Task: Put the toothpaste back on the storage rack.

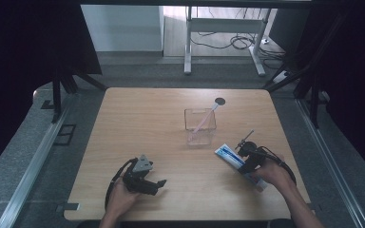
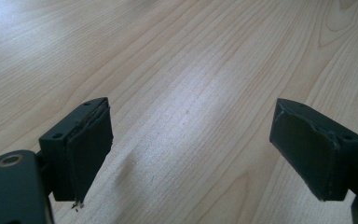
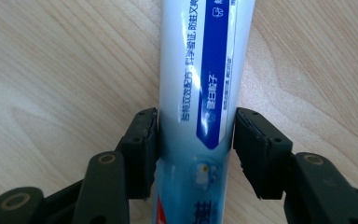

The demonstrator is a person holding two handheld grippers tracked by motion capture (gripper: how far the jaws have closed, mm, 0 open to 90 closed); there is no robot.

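Observation:
A white and blue toothpaste tube point(image 1: 229, 155) lies flat on the wooden table point(image 1: 138, 118) at the right front. My right gripper point(image 1: 246, 165) is shut on it. In the right gripper view the tube point(image 3: 196, 70) runs straight away between the jaws, and my right gripper point(image 3: 196, 140) presses both pads against its sides. A clear plastic cup point(image 1: 200, 127) stands mid-table with a pink toothbrush point(image 1: 204, 119) leaning inside. My left gripper point(image 1: 158, 185) rests at the left front, open; in its own view my left gripper point(image 2: 191, 149) has only bare wood between its jaws.
A dark round hole point(image 1: 220, 101) sits in the tabletop behind the cup. Beyond the table's far edge stand a white desk frame point(image 1: 188, 47) and loose cables point(image 1: 240, 42) on the floor. Bare wood spans the table's left and far parts.

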